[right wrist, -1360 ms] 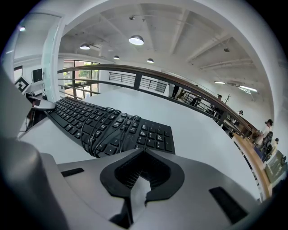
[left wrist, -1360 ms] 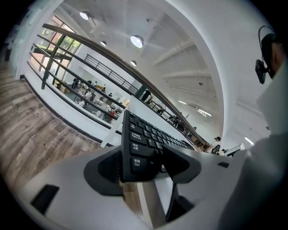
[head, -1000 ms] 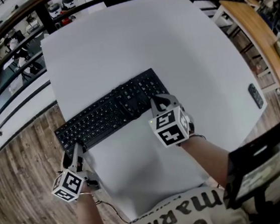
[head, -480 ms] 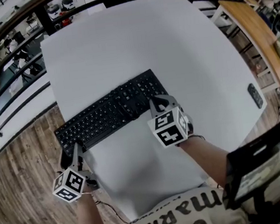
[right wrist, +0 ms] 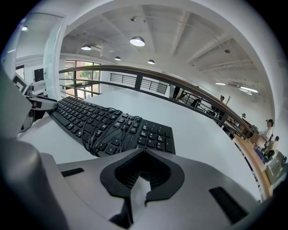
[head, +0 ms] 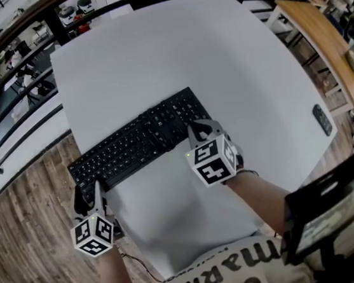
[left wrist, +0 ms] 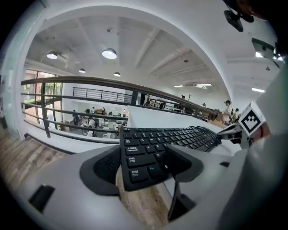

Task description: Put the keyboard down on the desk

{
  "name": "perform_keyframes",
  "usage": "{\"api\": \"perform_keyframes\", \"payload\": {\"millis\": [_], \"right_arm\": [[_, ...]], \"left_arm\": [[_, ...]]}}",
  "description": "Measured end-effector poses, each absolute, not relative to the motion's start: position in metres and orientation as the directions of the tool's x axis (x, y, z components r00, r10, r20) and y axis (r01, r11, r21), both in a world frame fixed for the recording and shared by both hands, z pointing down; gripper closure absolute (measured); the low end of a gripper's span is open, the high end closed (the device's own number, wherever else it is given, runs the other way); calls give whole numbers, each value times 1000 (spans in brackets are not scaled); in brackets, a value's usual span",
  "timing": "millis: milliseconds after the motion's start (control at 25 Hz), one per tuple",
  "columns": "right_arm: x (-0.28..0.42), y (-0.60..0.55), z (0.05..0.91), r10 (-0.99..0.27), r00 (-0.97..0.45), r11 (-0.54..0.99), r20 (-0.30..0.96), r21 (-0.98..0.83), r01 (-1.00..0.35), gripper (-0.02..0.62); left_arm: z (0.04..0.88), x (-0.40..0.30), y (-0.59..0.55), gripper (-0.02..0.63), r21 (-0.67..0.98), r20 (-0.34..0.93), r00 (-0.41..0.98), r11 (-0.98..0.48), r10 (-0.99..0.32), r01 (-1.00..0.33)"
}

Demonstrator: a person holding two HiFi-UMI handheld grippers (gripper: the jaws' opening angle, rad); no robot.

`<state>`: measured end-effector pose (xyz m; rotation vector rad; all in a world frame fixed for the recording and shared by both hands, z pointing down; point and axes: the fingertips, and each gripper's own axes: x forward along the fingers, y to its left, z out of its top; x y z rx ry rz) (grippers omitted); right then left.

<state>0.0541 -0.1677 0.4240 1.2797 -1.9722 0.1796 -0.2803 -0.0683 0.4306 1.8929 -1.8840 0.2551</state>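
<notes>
Left gripper (head: 87,193) jaws, just opening, straddle the keyboard (head: 136,144); right gripper (head: 201,129) jaws together, perhaps touching it.

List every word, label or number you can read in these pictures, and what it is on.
"Ctrl": keyboard, near corner, in the left gripper view.
"Shift": keyboard, one row up.
"Caps Lock": keyboard, two rows up.
Small signs beside these and the other key legends: too small to read.
"marmo", roughly: shirt, head view. The line under it is cut off and unreadable.
</notes>
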Motion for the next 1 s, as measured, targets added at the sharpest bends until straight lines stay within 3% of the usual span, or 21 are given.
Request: {"api": "perform_keyframes", "payload": {"millis": [320, 480, 880, 1000], "right_arm": [[53, -169, 423, -724, -210, 490, 657, 275, -827, 557], [53, -166, 425, -726, -215, 492, 654, 276, -826, 557], [50, -165, 422, -731, -221, 495, 646, 280, -822, 557], [50, -166, 423, -730, -225, 498, 645, 276, -822, 557]], "left_arm": [[421, -272, -72, 309, -39, 438, 22, -43, -899, -998], [420, -254, -70, 438, -231, 440, 35, -151, -897, -961], [419, -252, -72, 464, -238, 488, 40, -177, -872, -955], [420, -248, -72, 516, -272, 509, 43, -207, -860, -940]]}}
